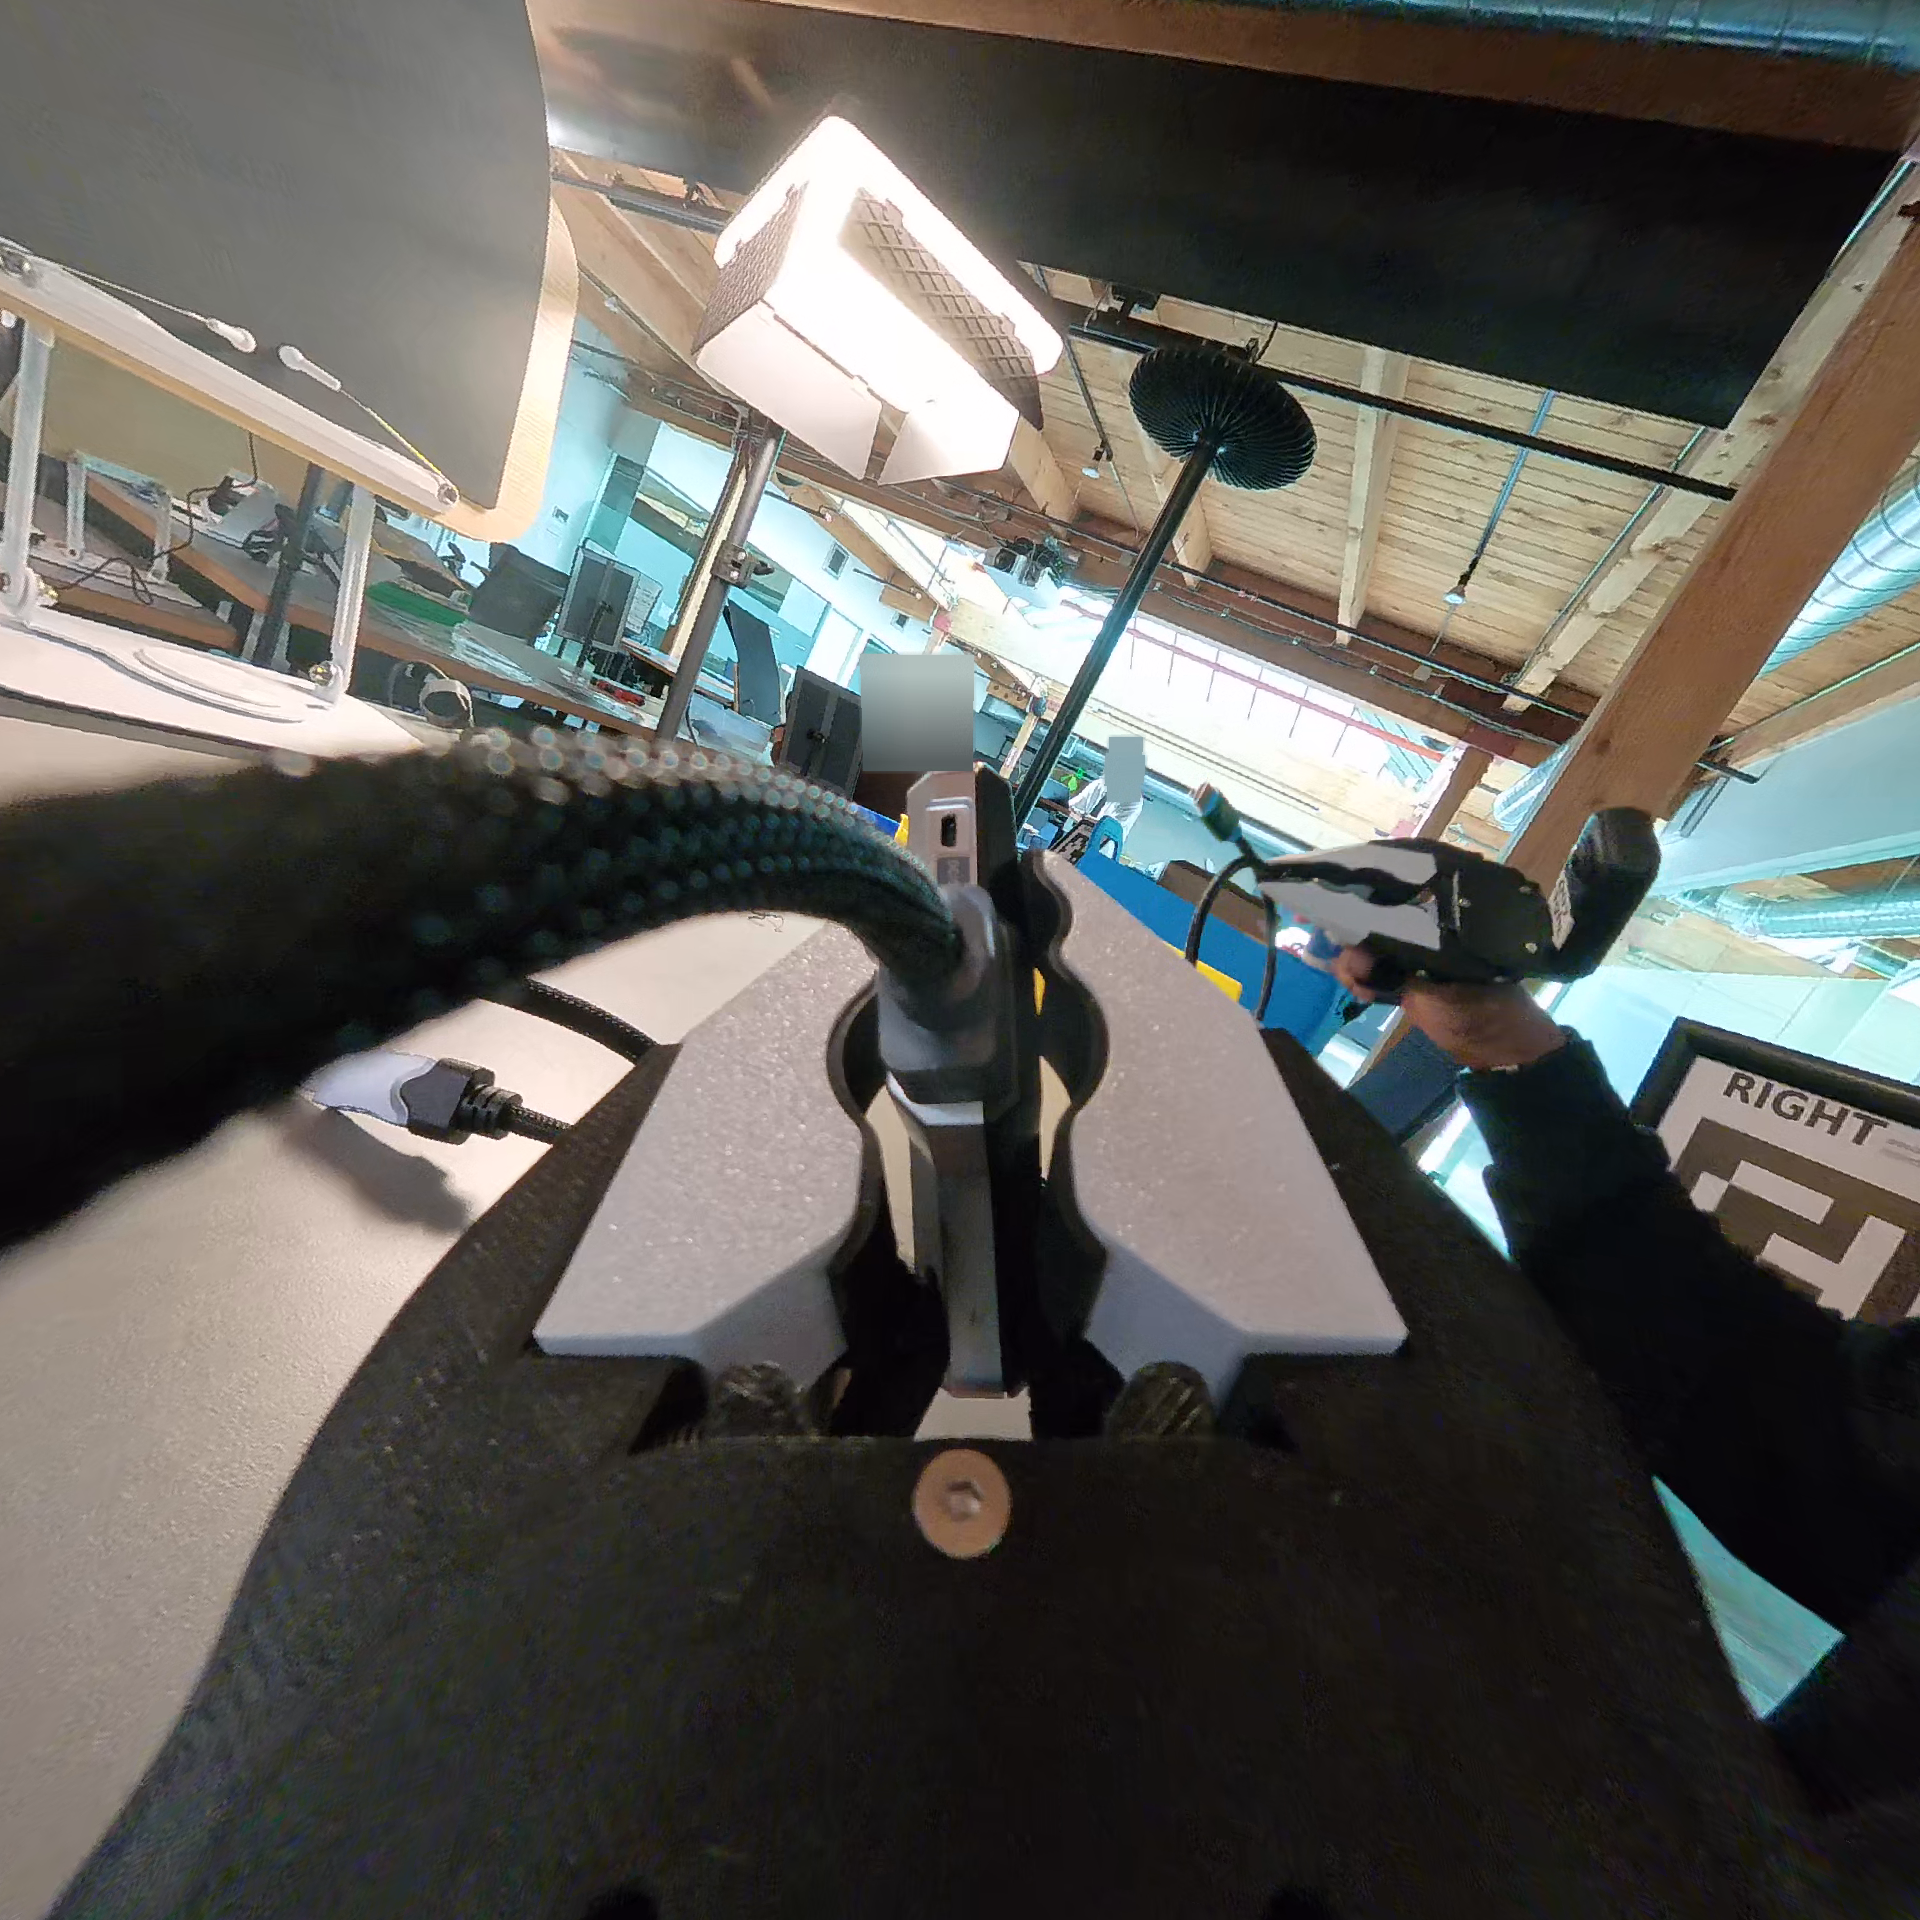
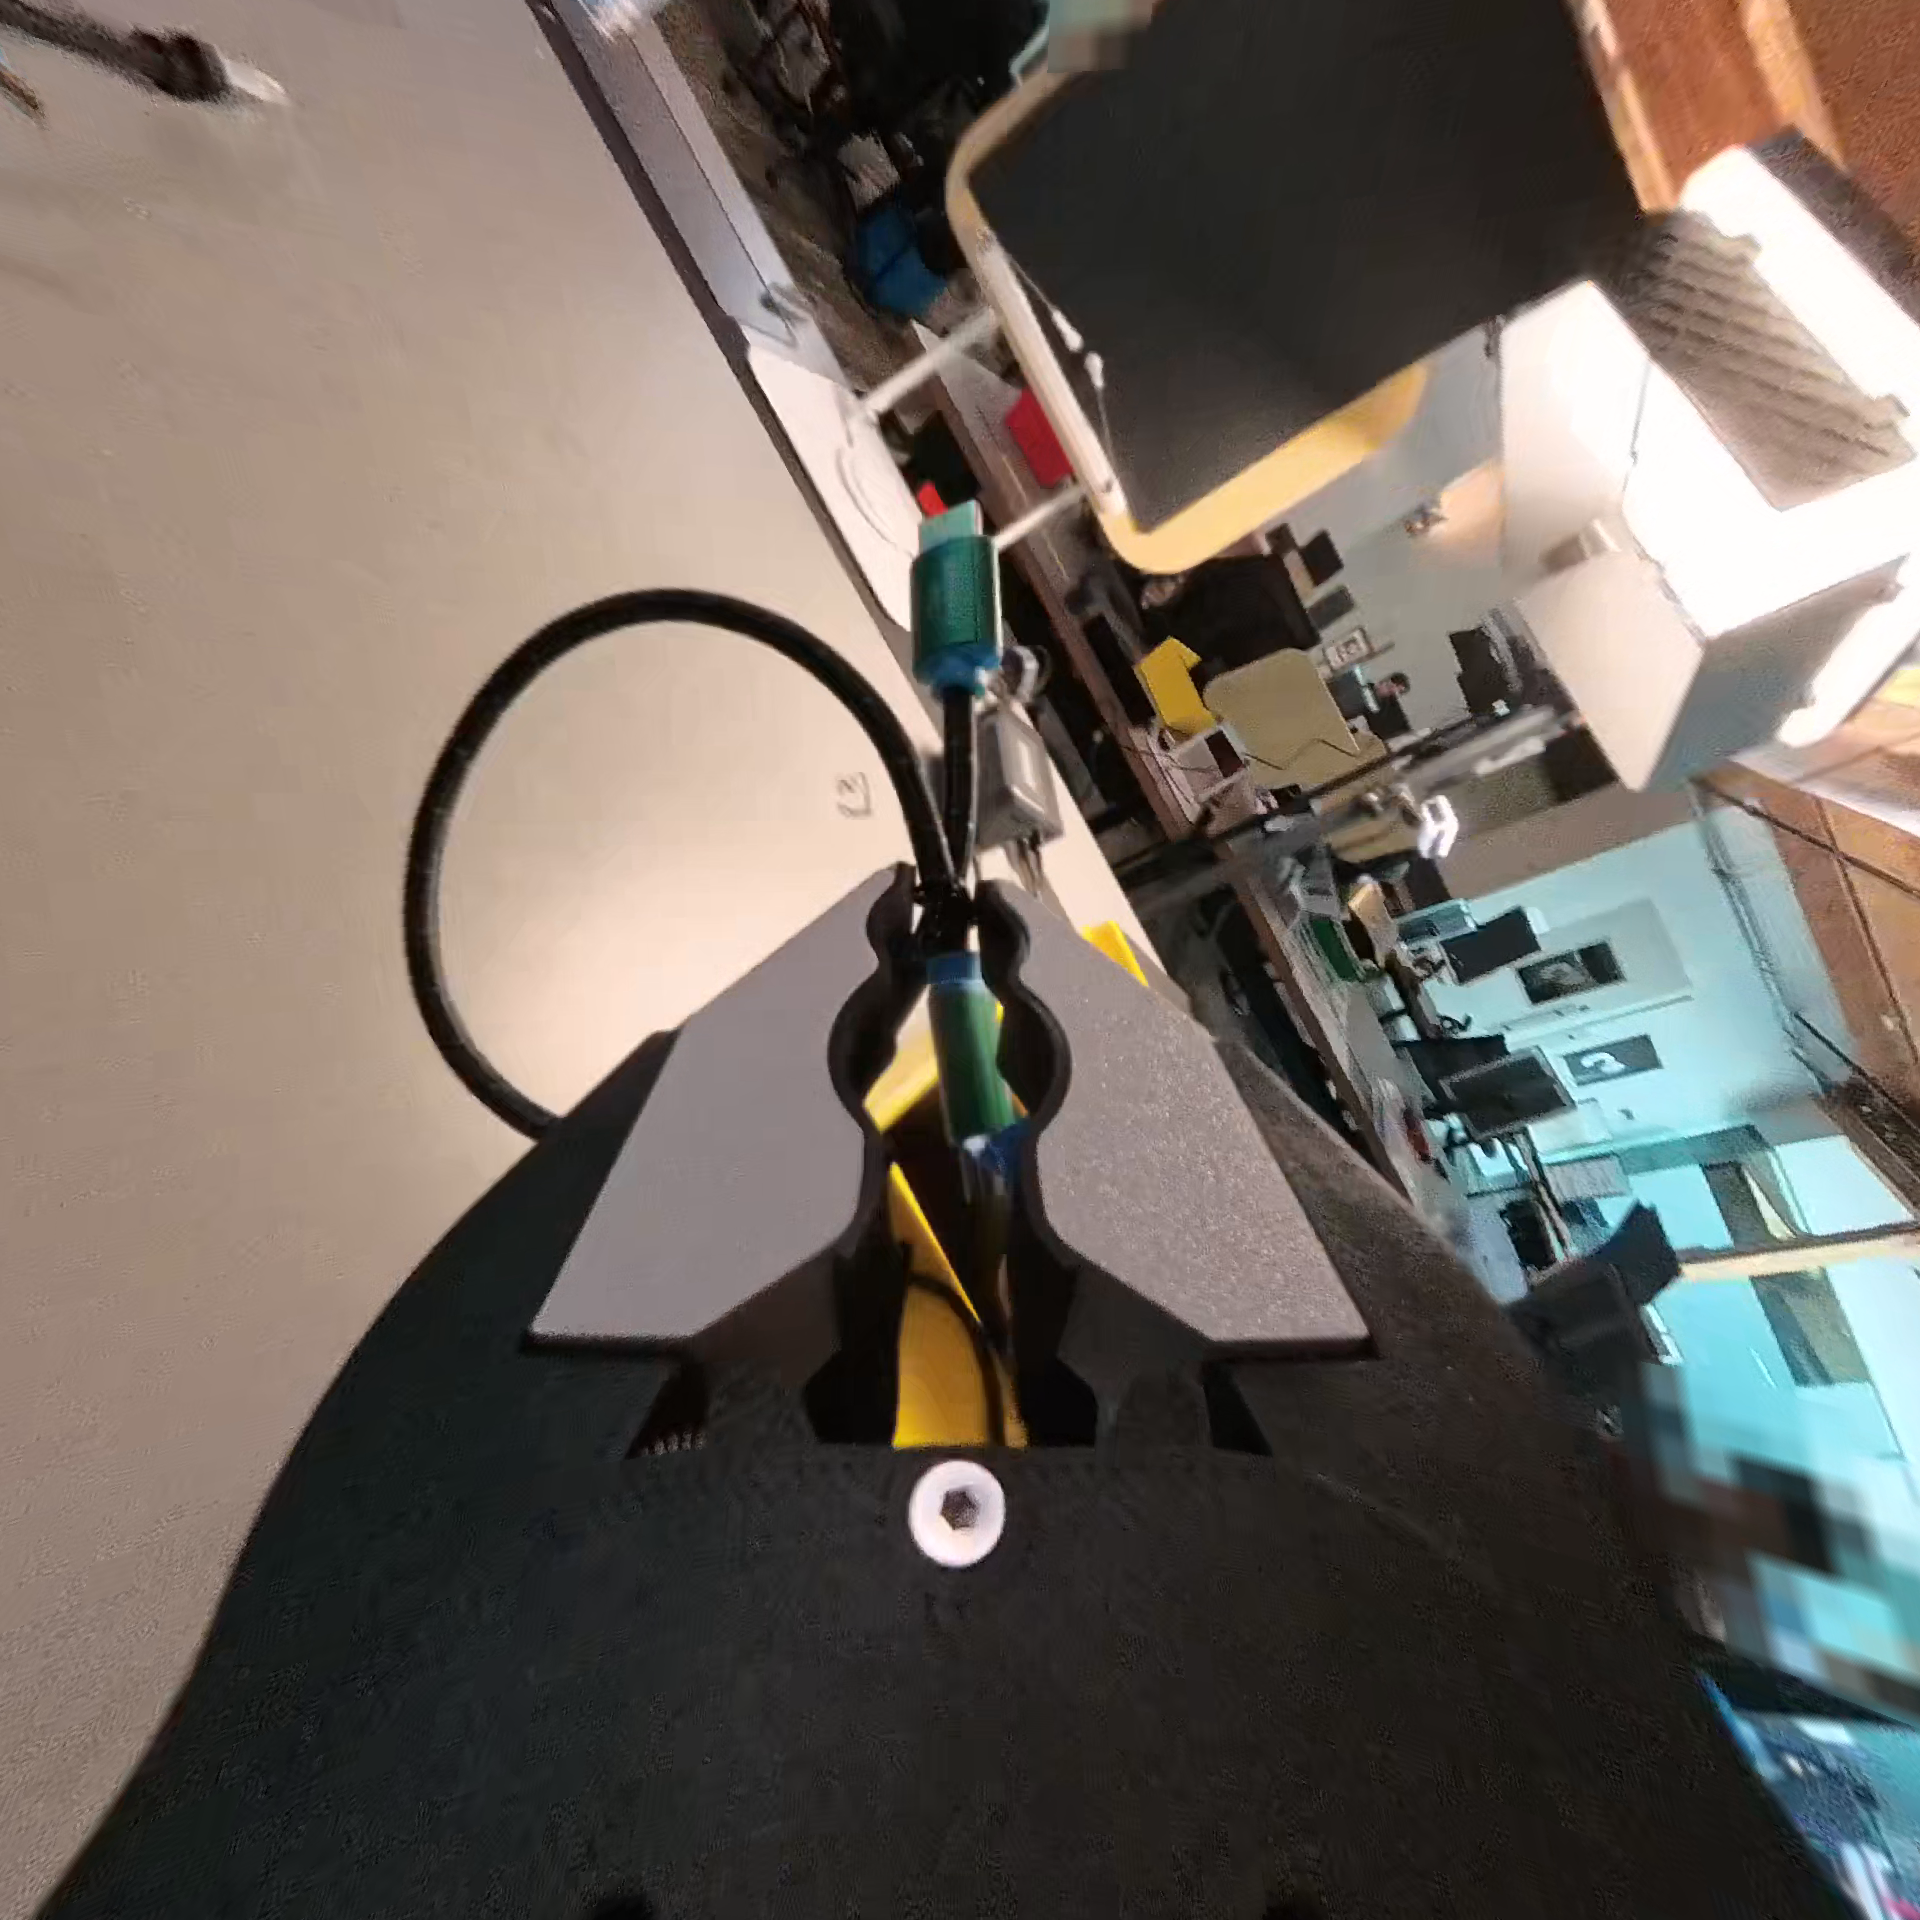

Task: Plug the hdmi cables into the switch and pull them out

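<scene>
Left gripper (image 1: 1023,883) fingers closed, raised; right gripper (image 2: 951,904) fingers closed, tilted.

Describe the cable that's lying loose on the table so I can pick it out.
On the pale grey tabletop, look left of the left gripper. The black braided cable with a grey-and-black plug lies flat there. Unlike the thick braided cable running into the grey switch, nothing holds it.

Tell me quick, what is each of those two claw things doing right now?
Left gripper: shut on the flat grey metal switch box, braided cable attached.
Right gripper: shut on the thin black cable with green plugs.
</scene>
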`<state>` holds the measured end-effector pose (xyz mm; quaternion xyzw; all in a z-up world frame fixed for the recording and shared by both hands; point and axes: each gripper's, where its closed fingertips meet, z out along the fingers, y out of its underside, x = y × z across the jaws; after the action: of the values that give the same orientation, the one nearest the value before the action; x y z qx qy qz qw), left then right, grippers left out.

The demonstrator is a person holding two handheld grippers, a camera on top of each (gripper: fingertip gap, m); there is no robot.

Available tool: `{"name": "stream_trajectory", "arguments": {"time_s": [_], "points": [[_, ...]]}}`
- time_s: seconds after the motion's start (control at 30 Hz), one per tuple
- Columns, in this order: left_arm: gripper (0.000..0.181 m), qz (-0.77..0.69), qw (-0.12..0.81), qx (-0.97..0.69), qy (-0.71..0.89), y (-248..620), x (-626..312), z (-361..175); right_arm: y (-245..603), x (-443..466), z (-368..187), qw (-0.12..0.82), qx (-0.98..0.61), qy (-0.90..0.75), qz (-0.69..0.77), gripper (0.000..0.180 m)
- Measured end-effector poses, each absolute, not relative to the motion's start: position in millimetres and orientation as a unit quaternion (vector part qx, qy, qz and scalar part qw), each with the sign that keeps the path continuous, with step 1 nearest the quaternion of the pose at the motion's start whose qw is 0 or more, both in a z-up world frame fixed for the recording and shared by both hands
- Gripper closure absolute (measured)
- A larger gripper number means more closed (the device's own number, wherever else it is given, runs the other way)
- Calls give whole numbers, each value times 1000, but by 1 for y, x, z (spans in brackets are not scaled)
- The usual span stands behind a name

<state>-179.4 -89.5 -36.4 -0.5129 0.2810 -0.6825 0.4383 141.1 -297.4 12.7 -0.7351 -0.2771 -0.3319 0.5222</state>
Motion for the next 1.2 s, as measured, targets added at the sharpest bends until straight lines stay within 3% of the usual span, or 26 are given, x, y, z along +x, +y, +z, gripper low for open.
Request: {"name": "stream_trajectory", "arguments": {"time_s": [0.13,0.4,0.57,0.73,0.87,1.2], "points": [[159,-681,438,-515,281,-89,-179,-37,-329,211,12,499,-756,-237,-351,166],[159,-679,438,-518,280,-89,-178,-38,-346,286,-40,407,-817,-216,-347,162],[159,-679,437,-519,280,-88,-178,-38,-340,315,-52,385,-832,-182,-357,133],[159,-680,437,-518,280,-88,-178,-38,-344,318,-39,414,-825,-145,-357,124],[159,-679,436,-519,281,-89,-178,-38,-354,295,-11,496,-800,-122,-315,124],[159,-678,435,-520,283,-90,-176,-39,-370,158,-18,606,-737,-232,-192,110]]}}
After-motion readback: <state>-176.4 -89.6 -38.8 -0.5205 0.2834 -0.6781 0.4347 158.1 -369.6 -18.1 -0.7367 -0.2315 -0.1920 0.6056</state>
